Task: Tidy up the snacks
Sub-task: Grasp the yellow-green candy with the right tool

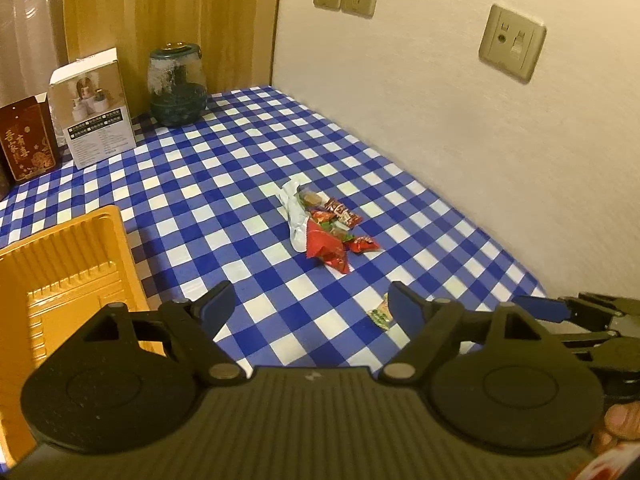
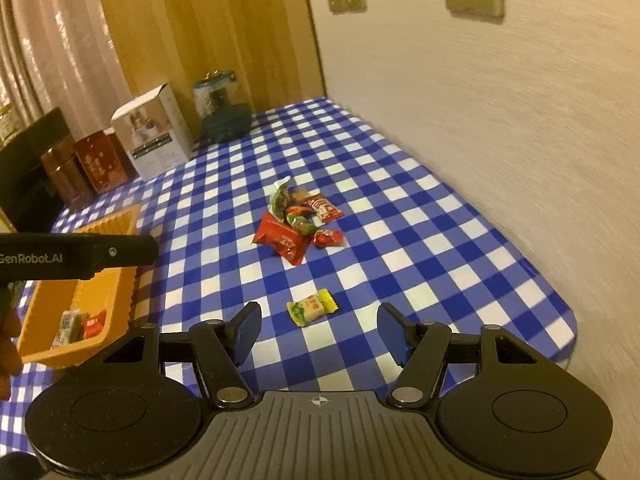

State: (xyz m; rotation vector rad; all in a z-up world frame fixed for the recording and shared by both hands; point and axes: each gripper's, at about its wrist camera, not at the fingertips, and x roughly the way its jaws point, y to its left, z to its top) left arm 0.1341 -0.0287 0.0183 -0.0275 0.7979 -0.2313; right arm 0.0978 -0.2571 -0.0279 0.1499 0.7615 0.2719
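Green-yellow candy (image 2: 312,307) lies just ahead between parted right gripper (image 2: 319,330) fingers

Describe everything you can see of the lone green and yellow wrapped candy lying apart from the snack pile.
The wrapped candy is a small, squarish sweet in a crinkly, shiny wrapper, green at one twisted end, yellow at the other, with a pale printed label in the middle. It lies flat and slightly askew on the blue and white checked tablecloth, apart from the snack pile. Nothing touches it; it sits just ahead of the open right tool, between the lines of its fingers.
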